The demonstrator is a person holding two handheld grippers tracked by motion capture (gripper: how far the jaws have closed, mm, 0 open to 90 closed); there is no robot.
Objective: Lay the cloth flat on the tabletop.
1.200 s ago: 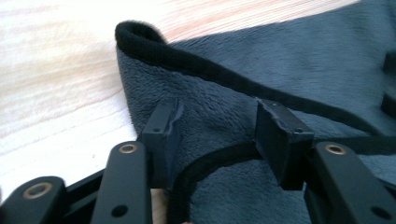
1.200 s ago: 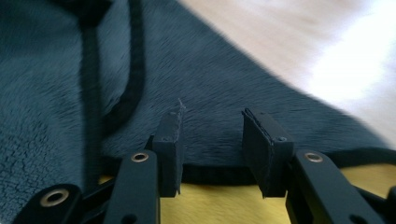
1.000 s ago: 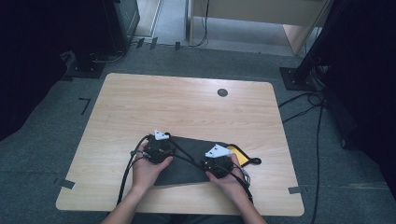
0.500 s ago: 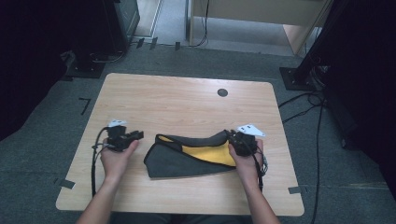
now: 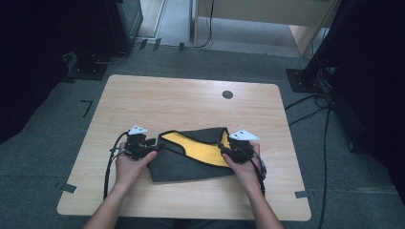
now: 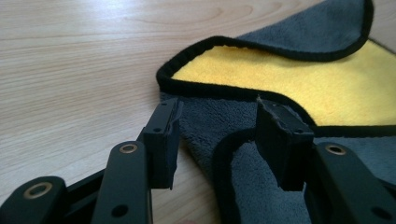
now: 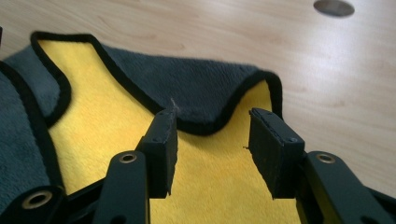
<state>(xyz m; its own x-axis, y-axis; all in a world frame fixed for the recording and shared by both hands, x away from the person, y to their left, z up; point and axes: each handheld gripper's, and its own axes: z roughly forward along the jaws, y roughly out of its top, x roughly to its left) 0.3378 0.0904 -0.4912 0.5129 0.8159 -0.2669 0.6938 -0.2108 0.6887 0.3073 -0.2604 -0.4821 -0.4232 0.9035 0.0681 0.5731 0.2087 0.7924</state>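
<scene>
the wooden worktop [image 5: 191, 102] fills the middle of the high view. a grey and yellow cloth [image 5: 191, 155] lies partly folded at its lower centre. the left tool [image 5: 152, 142] sits at the cloth's left edge, the right tool [image 5: 223, 147] at its right edge, both with jaws spread apart, gripping nothing.

Both forearms enter over the table's near edge; the left gripper [image 5: 152, 141] stands with jaws parted; the right gripper [image 5: 222, 146] likewise gapes, gripping nothing.
</scene>
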